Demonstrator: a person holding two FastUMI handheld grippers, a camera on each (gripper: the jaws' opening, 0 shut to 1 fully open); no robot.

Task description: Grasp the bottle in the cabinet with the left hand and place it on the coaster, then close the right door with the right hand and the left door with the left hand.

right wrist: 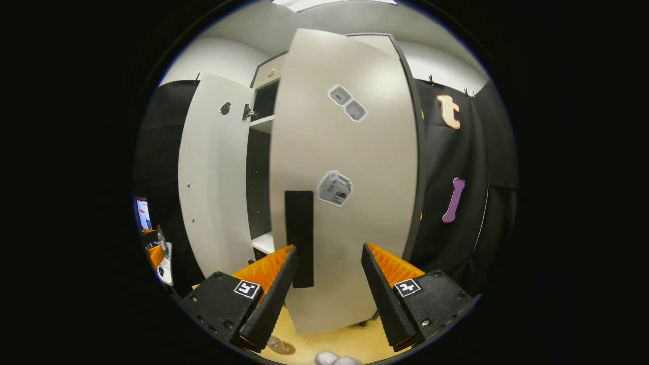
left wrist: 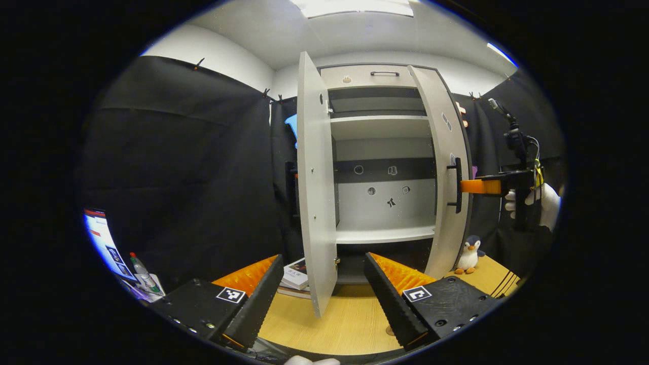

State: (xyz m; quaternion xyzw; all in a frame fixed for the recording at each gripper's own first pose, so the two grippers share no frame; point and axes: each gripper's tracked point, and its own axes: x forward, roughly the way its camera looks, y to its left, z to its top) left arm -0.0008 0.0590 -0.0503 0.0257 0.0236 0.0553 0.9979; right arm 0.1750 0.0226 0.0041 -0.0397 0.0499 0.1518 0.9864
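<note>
The bottle (left wrist: 143, 274) stands off to the left of the bench (left wrist: 329, 324), out of the cabinet (left wrist: 385, 203), while the right gripper (right wrist: 329, 284), jaws apart, faces the right door (right wrist: 350, 203) by its handle (right wrist: 300, 238), apparently to push it shut, and the left gripper (left wrist: 324, 294) waits with jaws apart before the left door (left wrist: 317, 203).

Two close views — one cabinet (left wrist: 380, 167)

**A recording booth, not a home**

Black cloth (left wrist: 192, 167) is clipped up as walls around 1 grey cabinet (left wrist: 380, 76) on a wooden table (left wrist: 345, 324). A screen (left wrist: 101, 238) glows at the left. Plain white room walls rise above.
</note>
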